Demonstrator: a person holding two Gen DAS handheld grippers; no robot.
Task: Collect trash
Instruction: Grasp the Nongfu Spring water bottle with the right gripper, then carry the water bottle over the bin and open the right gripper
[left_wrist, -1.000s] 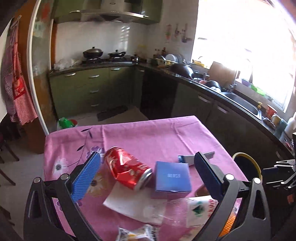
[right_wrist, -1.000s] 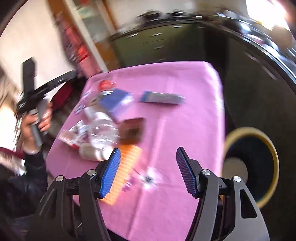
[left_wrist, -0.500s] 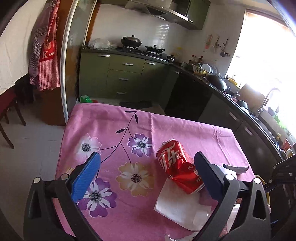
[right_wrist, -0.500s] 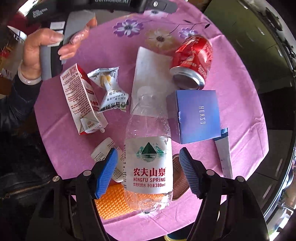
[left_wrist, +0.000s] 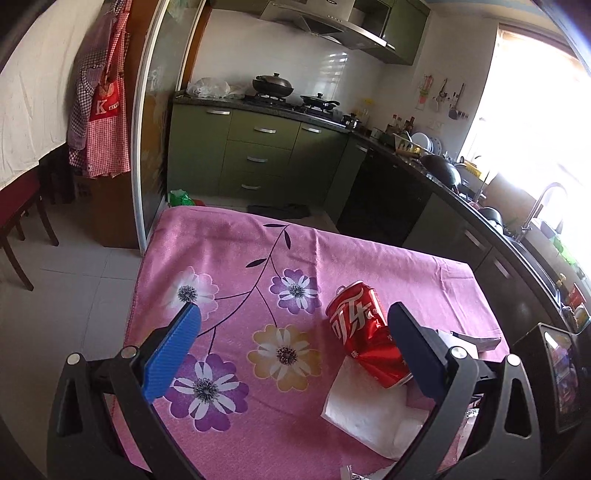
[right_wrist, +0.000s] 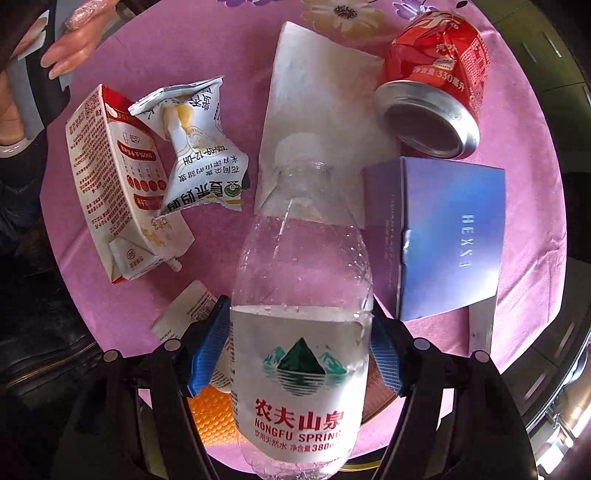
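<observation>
My right gripper (right_wrist: 295, 350) has its blue pads against both sides of a clear Nongfu Spring water bottle (right_wrist: 299, 295) lying on the pink floral tablecloth (right_wrist: 207, 48). Around it lie a crushed red cola can (right_wrist: 436, 85), a white napkin (right_wrist: 314, 107), a blue box (right_wrist: 450, 236), a milk carton (right_wrist: 114, 184) and a snack wrapper (right_wrist: 199, 147). My left gripper (left_wrist: 291, 343) is open and empty above the cloth (left_wrist: 229, 258), with the cola can (left_wrist: 365, 332) just inside its right finger and the napkin (left_wrist: 365, 410) below.
A hand (right_wrist: 74, 40) holding the other gripper shows at the top left of the right wrist view. An orange item (right_wrist: 210, 417) lies under the bottle. Green kitchen cabinets (left_wrist: 258, 162), a counter with a sink (left_wrist: 517, 229) and a dark chair (left_wrist: 22, 218) surround the table.
My right gripper moved down over the water bottle and its fingers closed in onto the bottle's sides. The left gripper drifted slightly closer over the cloth, still open.
</observation>
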